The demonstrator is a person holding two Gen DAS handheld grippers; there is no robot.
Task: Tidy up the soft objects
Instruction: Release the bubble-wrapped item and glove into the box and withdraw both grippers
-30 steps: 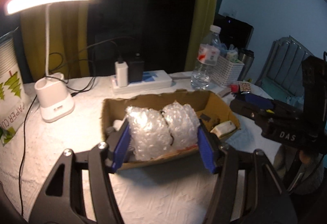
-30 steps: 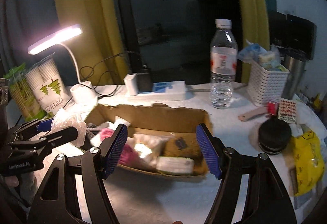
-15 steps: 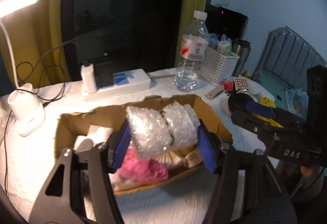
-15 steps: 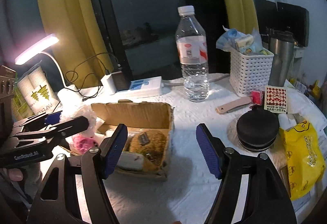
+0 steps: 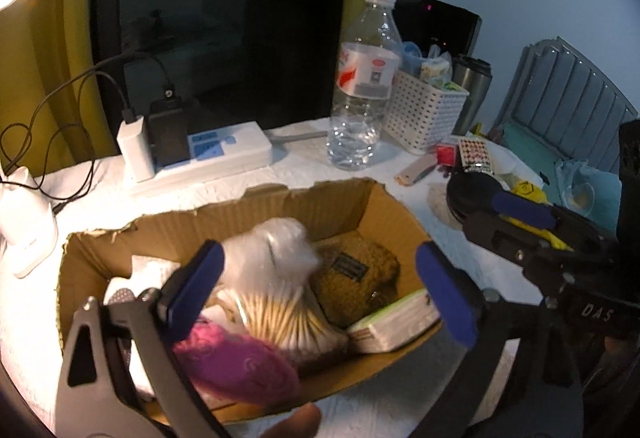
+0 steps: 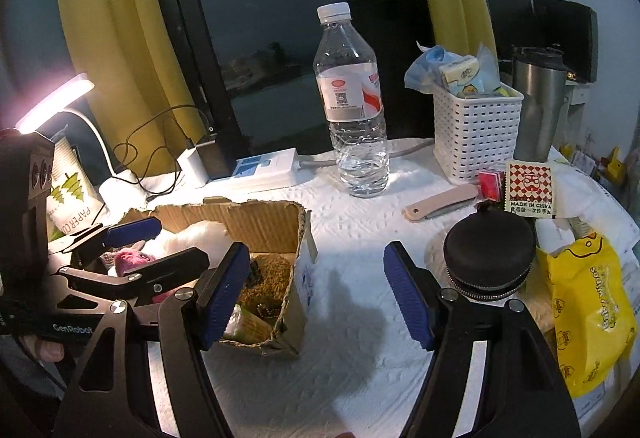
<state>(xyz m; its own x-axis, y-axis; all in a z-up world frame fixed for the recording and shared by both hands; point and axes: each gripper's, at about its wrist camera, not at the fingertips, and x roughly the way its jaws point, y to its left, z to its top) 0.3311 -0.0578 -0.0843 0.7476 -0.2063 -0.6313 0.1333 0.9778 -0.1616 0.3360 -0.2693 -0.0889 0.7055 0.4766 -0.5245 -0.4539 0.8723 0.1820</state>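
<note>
Left gripper (image 5: 320, 290) over the cardboard box (image 5: 352, 206): jaws opening, blue pads wide apart and pressing on nothing. Bubble-wrap bundle (image 5: 272, 250) sits between them, blurred, free of both pads, on top of the box contents. Below it in the box: a bag of cotton swabs (image 5: 280, 318), a pink soft item (image 5: 236, 362) at the near edge, a brown fuzzy item (image 5: 360, 278), a white-green packet (image 5: 392, 322).

Right gripper (image 6: 316, 294) hangs over bare white tablecloth (image 6: 352, 358) just right of the box, jaws apart, nothing between them. Black round zip case (image 6: 490, 258) and yellow bag (image 6: 588, 310) lie to its right.

Farther back: water bottle (image 6: 352, 110), white basket (image 6: 476, 134), steel tumbler (image 6: 538, 106), power strip (image 6: 264, 170), lit desk lamp (image 6: 56, 102). Dark window with yellow curtains behind.
</note>
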